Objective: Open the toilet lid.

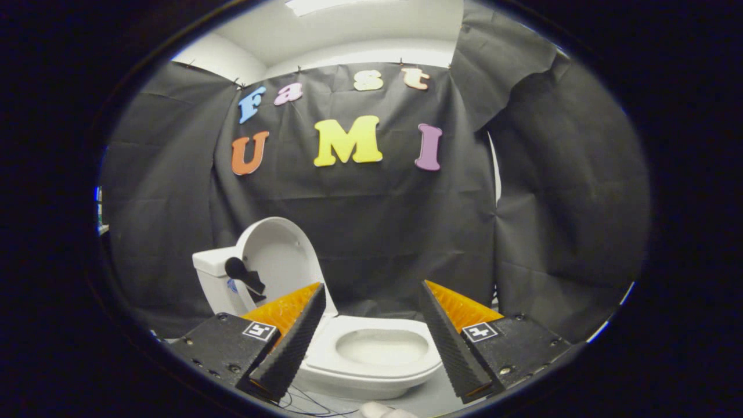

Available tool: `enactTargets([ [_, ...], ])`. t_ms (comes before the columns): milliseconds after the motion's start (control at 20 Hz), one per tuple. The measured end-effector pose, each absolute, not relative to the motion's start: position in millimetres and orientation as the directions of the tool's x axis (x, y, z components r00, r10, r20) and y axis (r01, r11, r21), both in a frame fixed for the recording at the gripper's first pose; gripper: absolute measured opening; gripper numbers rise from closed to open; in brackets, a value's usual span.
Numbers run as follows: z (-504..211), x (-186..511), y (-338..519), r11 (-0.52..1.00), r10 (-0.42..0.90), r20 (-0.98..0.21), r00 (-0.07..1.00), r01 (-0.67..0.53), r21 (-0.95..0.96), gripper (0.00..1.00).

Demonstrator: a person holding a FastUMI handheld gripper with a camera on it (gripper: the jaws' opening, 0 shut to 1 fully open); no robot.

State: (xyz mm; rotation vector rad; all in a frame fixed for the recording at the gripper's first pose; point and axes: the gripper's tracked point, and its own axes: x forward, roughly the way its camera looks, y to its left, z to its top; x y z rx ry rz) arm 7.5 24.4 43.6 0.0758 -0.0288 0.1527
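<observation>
Hanging across the whole back of the booth, the black cloth wall (371, 220) falls in creases from a white ceiling (348, 29), with a lighter gap showing where two panels meet to the right of the toilet.

Below it stands the white toilet (371, 354), small against the cloth and set just ahead of the gripper. Its bowl runs lengthwise from the tank toward the fingers, with the rounded front end pointing toward the camera and slightly to the right. The seat ring lies flat on the bowl, and the oval opening shows pale inside it.

The toilet lid (281, 261) is already up. It stands nearly upright on its hinge at the back of the bowl, long axis vertical, inner face turned toward the bowl's front and leaning back toward the tank (212, 278), which sits behind and to the left of it. A dark round-headed object with a short stem (244, 276) shows against the lid's lower left; what it is cannot be told.

The gripper (371, 337) is spread wide, touching nothing, its two fingers standing well apart with the bowl seen in the gap between them. The left finger overlaps the lid's lower edge in the view.

Thin dark wires (302, 403) trail on the pale floor (429, 400) in front of the bowl, beside a small whitish object (377, 410) too cut off to identify.
</observation>
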Motion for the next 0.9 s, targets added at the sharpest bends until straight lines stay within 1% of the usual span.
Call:
enactTargets([
  [250, 11.9, 10.2, 14.1, 0.986, 0.142, -0.019, 0.99, -0.139, 0.096, 1.0],
  [500, 17.2, 10.5, 3.9, 0.989, 0.12, 0.003, 0.993, -0.12, 0.086, 1.0],
  [900, 20.8, 5.3, -1.3, 0.988, 0.129, 0.005, 0.992, -0.128, 0.088, 1.0],
])
